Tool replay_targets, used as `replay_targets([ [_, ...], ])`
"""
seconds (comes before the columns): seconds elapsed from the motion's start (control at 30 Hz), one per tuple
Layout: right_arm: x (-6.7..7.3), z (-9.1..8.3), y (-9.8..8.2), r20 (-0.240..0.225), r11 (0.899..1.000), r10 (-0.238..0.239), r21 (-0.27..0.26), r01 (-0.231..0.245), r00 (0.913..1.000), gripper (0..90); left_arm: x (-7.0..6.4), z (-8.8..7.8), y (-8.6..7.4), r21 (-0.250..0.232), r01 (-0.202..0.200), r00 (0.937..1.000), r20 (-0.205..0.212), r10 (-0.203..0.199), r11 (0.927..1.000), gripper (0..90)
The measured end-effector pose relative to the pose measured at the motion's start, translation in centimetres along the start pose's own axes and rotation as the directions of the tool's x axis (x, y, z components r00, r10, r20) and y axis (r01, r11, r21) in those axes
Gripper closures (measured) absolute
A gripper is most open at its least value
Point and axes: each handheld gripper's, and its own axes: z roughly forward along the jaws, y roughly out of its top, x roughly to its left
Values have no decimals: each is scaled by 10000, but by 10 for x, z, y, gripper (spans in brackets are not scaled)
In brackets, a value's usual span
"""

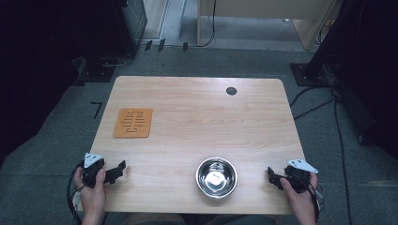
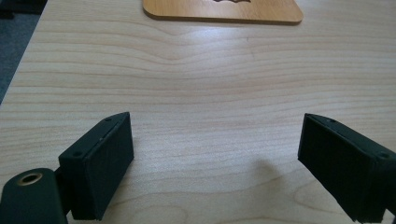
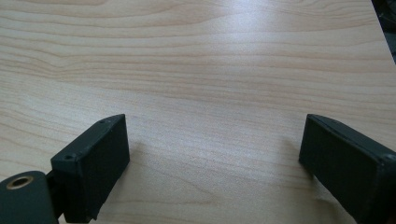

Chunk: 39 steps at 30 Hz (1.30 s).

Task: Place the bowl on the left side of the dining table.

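Light wood table (image 1: 197,126) sat in the middle of the high view, w/ grey carpet floor (image 1: 42,164) around it. Steel bowl (image 1: 216,176) stood near the near edge, a bit right of centre, upright, w/ a small pale thing in its bottom, too small to tell what. Orange-brown mat (image 1: 133,123) w/ a cut-out pattern lay flat at the left side, mid-depth, well apart from the bowl. Small dark round grommet (image 1: 231,91) sat near the far edge, right of centre.

Left gripper (image 1: 117,169) was at the near left corner, held in the left hand (image 1: 91,187), pointing right and slightly far, over bare wood. Its fingers (image 2: 100,168) were spread wide, released, nothing between them; in the left gripper view only wood grain lay in the gap, and the near edge of the mat (image 2: 224,11) showed far ahead.

Right gripper (image 1: 272,176) was at the near right corner, held in the right hand (image 1: 300,194), pointing left toward the bowl but apart from it. Its fingers (image 3: 93,165) were also spread wide, released, gripping nothing; the right gripper view had bare table (image 3: 196,70) between and beyond them.

Both grippers carried a grey three-cornered plate on top. Cables (image 1: 338,126) ran over the floor at the right; dark equipment stood at the far left and right.
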Motion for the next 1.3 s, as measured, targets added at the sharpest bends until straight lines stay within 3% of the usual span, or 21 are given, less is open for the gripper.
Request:
replay_targets([
  [0.07, 0, 0, 0, 2, 10000, 6, 1, -6, 10000, 77, 0, 0, 1, -15, 154, 9997, 188, -154, 9999, 101],
  [0.17, 0, 0, 0, 1, 10000, 4, 1, -4, 10000, 77, -1, 0, 1, -69, 164, 9998, 101, -163, 9998, 101],
  [0.3, 0, 0, 0, 3, 10000, 6, 1, -6, 10000, 77, -2, -3, 3, -420, 439, 9988, 247, -429, 9982, 102],
  [0.43, 0, 0, 0, 1, 10000, 0, 0, 0, 10000, 78, -6, -5, 5, -517, 323, 9992, 233, -311, 9981, 102],
  [0.5, 0, 0, 0, 0, 10000, -1, 1, 1, 10000, 77, -11, -7, 9, -616, 443, 9982, 425, -417, 9971, 102],
  [0.63, 0, 0, 0, -8, 10000, 0, 2, 0, 10000, 78, -25, -11, 14, -786, 251, 9973, 703, -196, 9966, 102],
  [0.77, 0, 0, 0, -9, 10000, -4, 4, 4, 10000, 77, -34, -11, 16, -829, 71, 9975, 713, -11, 9965, 102],
  [1.17, 0, 0, 0, -11, 10000, -1, 1, 1, 10000, 77, -44, -12, 18, -988, 115, 9958, 910, -25, 9950, 102],
  [1.3, 0, 0, 0, -10, 10000, 1, 4, -1, 10000, 77, -49, -12, 19, -979, 149, 9933, 1152, -36, 9951, 102],
])
